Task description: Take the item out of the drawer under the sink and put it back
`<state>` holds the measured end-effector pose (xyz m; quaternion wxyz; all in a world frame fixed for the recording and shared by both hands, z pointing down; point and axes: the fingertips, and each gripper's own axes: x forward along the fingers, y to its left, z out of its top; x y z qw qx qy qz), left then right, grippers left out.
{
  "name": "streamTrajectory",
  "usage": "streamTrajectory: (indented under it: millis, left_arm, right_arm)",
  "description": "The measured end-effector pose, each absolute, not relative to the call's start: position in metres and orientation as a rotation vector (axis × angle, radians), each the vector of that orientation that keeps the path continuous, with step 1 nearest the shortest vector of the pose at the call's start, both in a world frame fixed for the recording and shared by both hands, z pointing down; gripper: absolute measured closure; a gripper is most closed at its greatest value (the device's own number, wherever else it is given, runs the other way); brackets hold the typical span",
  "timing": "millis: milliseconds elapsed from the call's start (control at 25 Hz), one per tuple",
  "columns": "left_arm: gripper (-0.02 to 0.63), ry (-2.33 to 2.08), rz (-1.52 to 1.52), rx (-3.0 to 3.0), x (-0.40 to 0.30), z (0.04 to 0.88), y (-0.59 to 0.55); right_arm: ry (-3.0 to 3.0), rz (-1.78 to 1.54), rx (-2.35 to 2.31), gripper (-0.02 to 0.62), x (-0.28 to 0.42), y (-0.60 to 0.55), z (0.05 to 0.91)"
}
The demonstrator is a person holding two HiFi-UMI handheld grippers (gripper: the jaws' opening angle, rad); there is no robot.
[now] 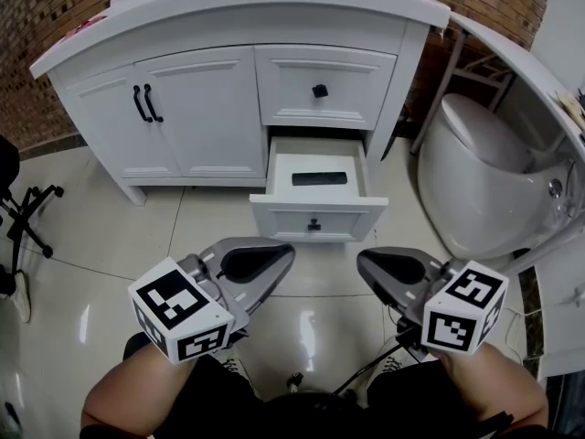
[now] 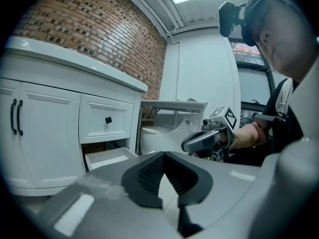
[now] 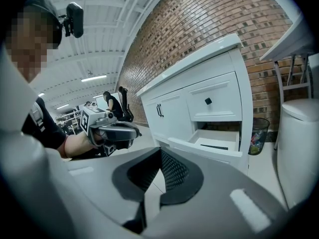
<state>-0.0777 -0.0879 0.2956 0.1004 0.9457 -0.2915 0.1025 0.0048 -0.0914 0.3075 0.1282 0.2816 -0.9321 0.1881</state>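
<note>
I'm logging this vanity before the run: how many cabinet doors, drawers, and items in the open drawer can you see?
Cabinet doors: 2
Drawers, upper shut, lower open: 2
Black item in the open drawer: 1
Total: 5

The open drawer (white, under the vanity) holds one flat black item.

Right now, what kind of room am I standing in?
Probably a bathroom, perhaps a mock-up inside a larger hall. A white vanity cabinet with its lower drawer pulled open stands against a brick wall. A white toilet sits beside it, on a glossy tiled floor.
</note>
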Motion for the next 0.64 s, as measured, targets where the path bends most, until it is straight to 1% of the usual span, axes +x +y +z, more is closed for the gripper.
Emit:
streamTrajectory:
  millis: [640]
  left_arm:
    - [0.600, -0.867, 0.324, 2.800, -0.0765, 0.2987, -0.0883]
  right_arm:
    - [-2.712, 0.532, 0.814, 0.594, 0.0048, -0.0921, 0.3076]
